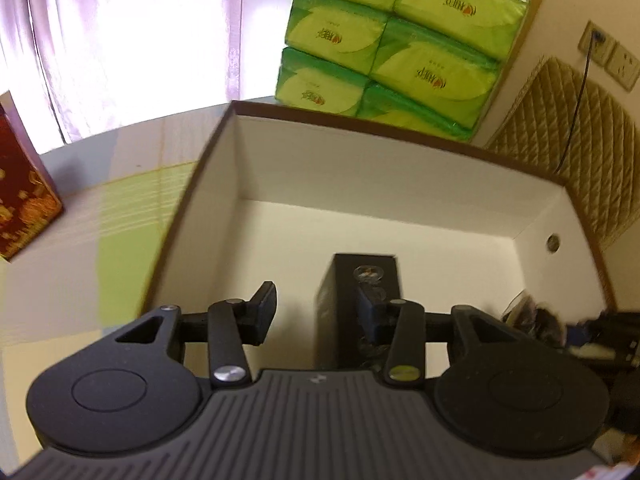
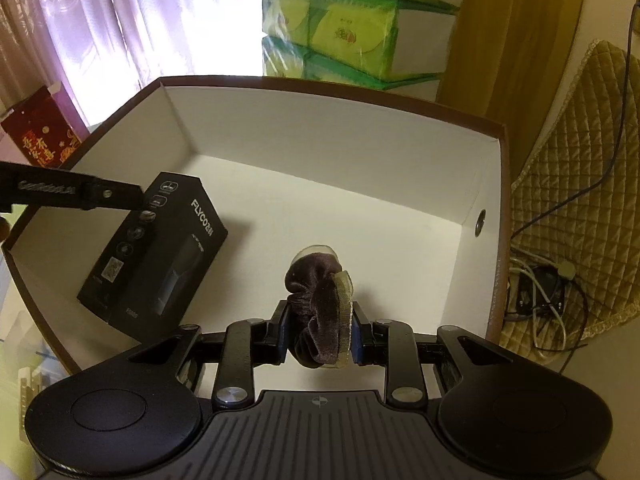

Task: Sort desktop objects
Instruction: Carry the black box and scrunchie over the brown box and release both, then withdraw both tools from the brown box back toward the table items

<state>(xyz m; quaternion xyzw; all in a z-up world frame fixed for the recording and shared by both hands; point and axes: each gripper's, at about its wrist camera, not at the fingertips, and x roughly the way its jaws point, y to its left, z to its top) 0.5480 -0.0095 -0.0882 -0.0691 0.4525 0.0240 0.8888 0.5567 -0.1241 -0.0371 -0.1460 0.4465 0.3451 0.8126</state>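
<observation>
- Desk (image 1: 80,240), pale with a green patch: carrying everything listed below.
- Carton (image 2: 340,128), white inside with a brown rim: standing open-topped on the desk.
- Green tissue packs (image 1: 400,40): standing stacked just behind the carton.
- Red box (image 1: 24,192): standing on the desk, well left of the carton.
- Black box (image 2: 160,248), printed FLYCO: lying on the carton floor, near its left wall.
- Left gripper (image 1: 316,300): hovering inside the carton over the black box, jaws released, showing only white floor between them.
- Right gripper (image 2: 322,320): hanging over the middle of the carton, jaws clenched and grasping the scrunchie.
- Brown velvet scrunchie (image 2: 316,292), edged with pale mesh: sticking out forward from the right jaws, above the carton floor.
</observation>
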